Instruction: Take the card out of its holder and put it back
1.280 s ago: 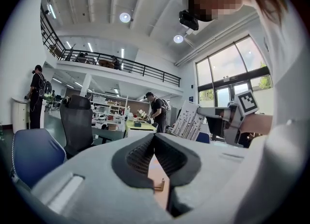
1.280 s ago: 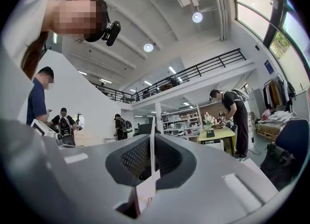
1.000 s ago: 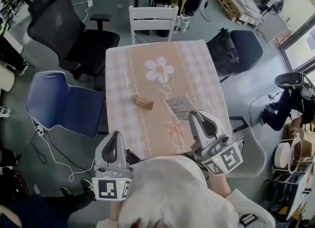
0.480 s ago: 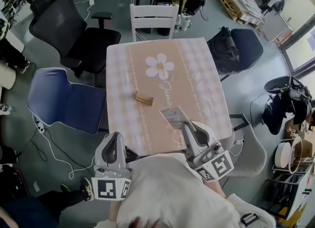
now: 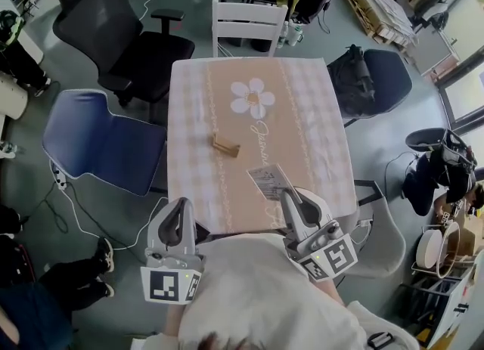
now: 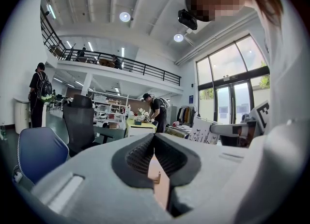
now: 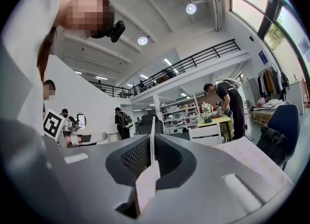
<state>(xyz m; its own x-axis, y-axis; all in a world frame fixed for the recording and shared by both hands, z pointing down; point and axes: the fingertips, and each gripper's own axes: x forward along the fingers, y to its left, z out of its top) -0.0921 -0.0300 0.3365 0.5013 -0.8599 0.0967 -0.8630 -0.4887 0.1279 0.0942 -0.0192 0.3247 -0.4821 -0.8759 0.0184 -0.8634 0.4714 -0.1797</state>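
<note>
A small wooden card holder (image 5: pixel 224 145) stands empty near the middle of the table (image 5: pixel 197 99), which has a peach checked cloth. My right gripper (image 5: pixel 290 196) hangs over the table's near right edge, shut on a white printed card (image 5: pixel 268 181) that sticks out forward and left. In the right gripper view the card (image 7: pixel 147 184) runs edge-on between the pads, at the gripper's (image 7: pixel 152 139) tips. My left gripper (image 5: pixel 180 206) is at the near left edge, shut with nothing in it. In the left gripper view (image 6: pixel 155 136) the holder (image 6: pixel 156 177) shows past the jaws.
A blue chair (image 5: pixel 98 140) and a black office chair (image 5: pixel 113 16) stand left of the table. A white chair (image 5: pixel 249 23) is at the far edge and a dark chair with a bag (image 5: pixel 374 76) at the right. People stand further back in the room.
The right gripper has drawn the card back toward the table's near edge, away from the holder. The left gripper has stayed put.
</note>
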